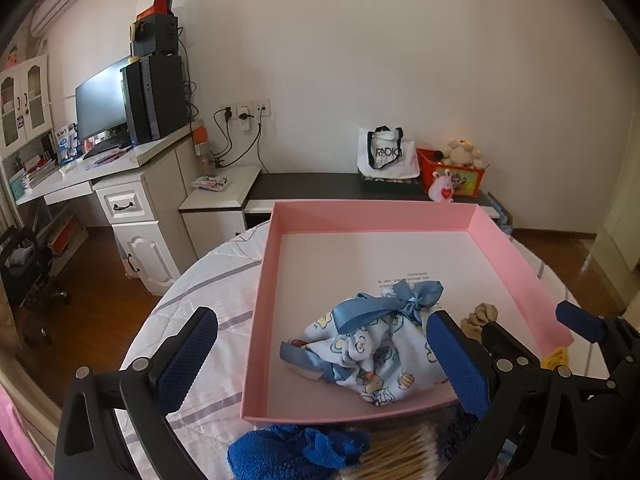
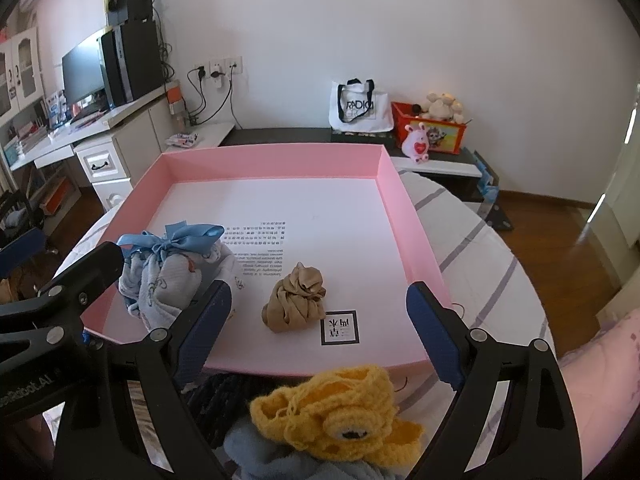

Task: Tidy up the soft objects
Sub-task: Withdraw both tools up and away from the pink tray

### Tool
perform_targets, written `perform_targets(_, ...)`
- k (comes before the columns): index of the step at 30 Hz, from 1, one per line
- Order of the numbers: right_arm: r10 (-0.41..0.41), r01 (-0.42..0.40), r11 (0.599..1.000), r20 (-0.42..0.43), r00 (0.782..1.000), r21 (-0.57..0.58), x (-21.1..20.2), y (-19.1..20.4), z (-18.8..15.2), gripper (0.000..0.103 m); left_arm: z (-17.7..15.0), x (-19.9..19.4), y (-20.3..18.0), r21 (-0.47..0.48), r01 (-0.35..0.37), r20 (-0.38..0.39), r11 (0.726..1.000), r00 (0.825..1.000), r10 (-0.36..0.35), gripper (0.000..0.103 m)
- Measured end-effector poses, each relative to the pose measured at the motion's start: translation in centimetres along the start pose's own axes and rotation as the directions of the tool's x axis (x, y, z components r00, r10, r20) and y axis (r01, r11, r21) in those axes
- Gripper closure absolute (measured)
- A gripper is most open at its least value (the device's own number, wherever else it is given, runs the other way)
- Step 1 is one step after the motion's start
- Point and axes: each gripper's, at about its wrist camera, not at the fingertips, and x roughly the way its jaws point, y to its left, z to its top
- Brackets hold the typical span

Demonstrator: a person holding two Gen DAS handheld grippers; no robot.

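Note:
A pink shallow box (image 1: 264, 264) (image 2: 416, 236) stands on the round table. Inside it lie a blue-and-white printed cloth bundle tied with a blue ribbon (image 1: 372, 352) (image 2: 168, 276) and a balled tan stocking (image 2: 296, 298) (image 1: 480, 316). My left gripper (image 1: 324, 360) is open and empty, its jaws wide on either side of the box's near-left corner. My right gripper (image 2: 320, 332) is open and empty above the box's front edge. In front of the box lie a yellow crocheted piece (image 2: 340, 412), a blue fuzzy cloth (image 1: 292, 448), a dark knit (image 2: 224, 396) and a grey cloth (image 2: 276, 460).
The table has a white striped cover (image 2: 492, 256) (image 1: 208, 280). A bundle of cotton swabs (image 1: 400, 452) lies by the blue cloth. Behind stand a desk with monitor and computer (image 1: 132, 104), a low dark bench (image 1: 320, 186), a white bag (image 1: 386, 152) and a toy box (image 1: 452, 170).

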Motion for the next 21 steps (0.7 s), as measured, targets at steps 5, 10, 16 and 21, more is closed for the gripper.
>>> perform_targets(5,-0.006,0.006,1.0,0.007,1.0,-0.003,-0.9,0.2,-0.3,0.015,-0.5,-1.4,0.2,-0.014,-0.005,-0.006,1.0,1.0,0.005,0.0)
perform_targets(10,-0.007,0.007,1.0,0.024,1.0,-0.001,-2.3,0.3,-0.8,0.015,-1.0,-3.8,0.4,-0.017,-0.016,0.013,1.0,1.0,0.016,0.0)
perform_targets(16,-0.015,0.015,1.0,0.05,0.999,0.0,-4.6,0.2,-1.5,0.015,-2.3,-7.1,0.5,-0.021,-0.026,0.046,0.999,0.999,0.027,0.0)
perform_targets(21,-0.024,0.023,1.0,0.084,0.996,0.006,-7.1,-0.2,-2.3,0.015,-3.6,-10.0,0.5,-0.034,-0.026,0.071,0.999,0.997,0.028,0.0)
